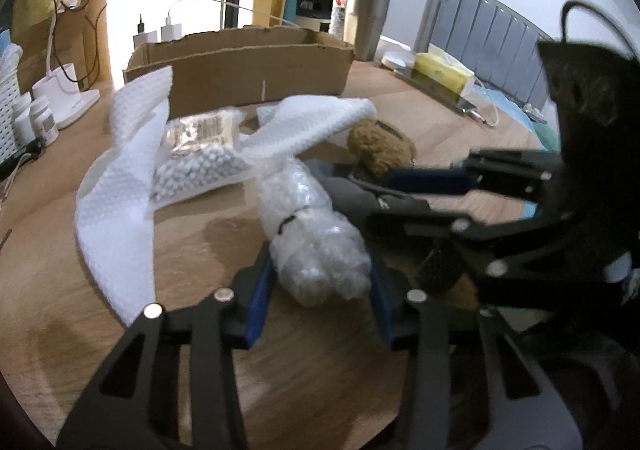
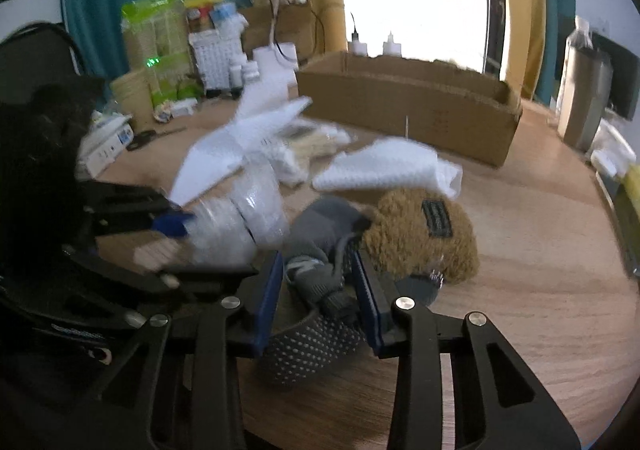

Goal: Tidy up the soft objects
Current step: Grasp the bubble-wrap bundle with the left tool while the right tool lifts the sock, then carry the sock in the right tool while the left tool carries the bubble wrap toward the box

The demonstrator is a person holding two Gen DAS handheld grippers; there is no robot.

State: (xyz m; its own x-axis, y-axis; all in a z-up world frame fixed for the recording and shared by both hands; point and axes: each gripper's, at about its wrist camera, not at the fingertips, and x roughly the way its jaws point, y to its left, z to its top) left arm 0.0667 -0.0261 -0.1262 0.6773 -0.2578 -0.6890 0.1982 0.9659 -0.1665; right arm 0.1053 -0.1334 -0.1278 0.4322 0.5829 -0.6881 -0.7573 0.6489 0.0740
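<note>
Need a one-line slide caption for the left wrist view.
Left gripper jaws bracket a bubble-wrap roll on the wooden table, cardboard box behind.

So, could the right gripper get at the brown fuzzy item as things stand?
Probably not directly: the right gripper is closed around the grey gloves, and the brown fuzzy item lies just beyond its right finger.

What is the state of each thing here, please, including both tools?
Left tool: closed around the bubble wrap roll.
Right tool: closed around the grey sock.
Cardboard box: open at top, upright.
Brown plush item: lying on the table.
White foam sheets: loose, unfolded.
Steel tumbler: upright.
</note>
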